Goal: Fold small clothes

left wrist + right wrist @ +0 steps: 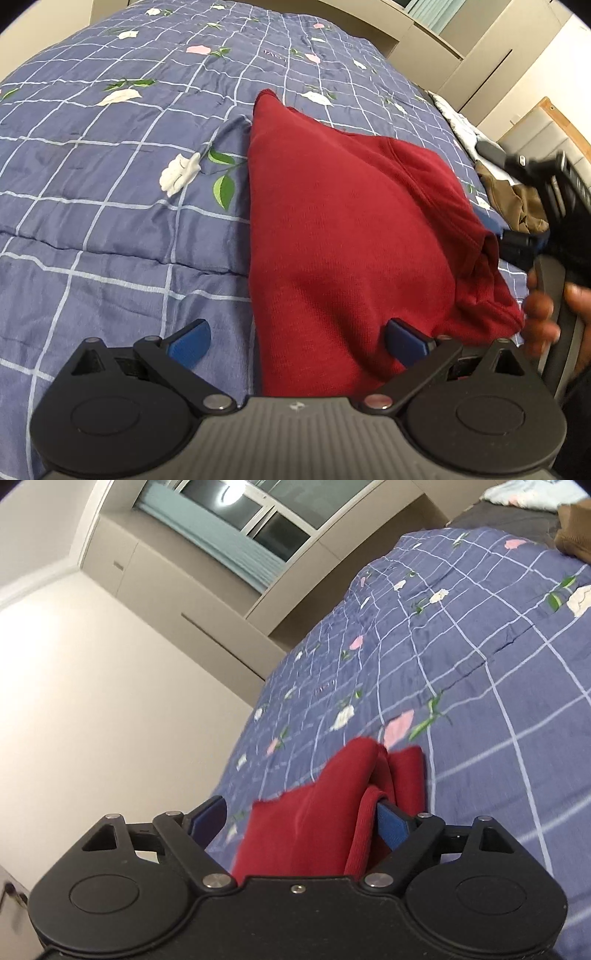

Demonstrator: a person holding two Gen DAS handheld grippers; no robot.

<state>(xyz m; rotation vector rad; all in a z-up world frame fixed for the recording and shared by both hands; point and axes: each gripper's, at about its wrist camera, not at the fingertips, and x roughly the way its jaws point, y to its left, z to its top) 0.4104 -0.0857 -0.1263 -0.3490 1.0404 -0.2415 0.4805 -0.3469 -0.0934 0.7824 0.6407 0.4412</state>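
Lying between both open grippers: red cloth (343,229) on quilt (110,184).
Left gripper (297,339) tilting down, jaws wide; right gripper (301,821) angling nearly level, unclamped.

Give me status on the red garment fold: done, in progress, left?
Done: the red garment already lies doubled over on the blue quilt. In hand: its edge sits between the right gripper's open jaws, not clamped; left gripper hovers open over the near end. Left: final fold; brown clothing untouched.
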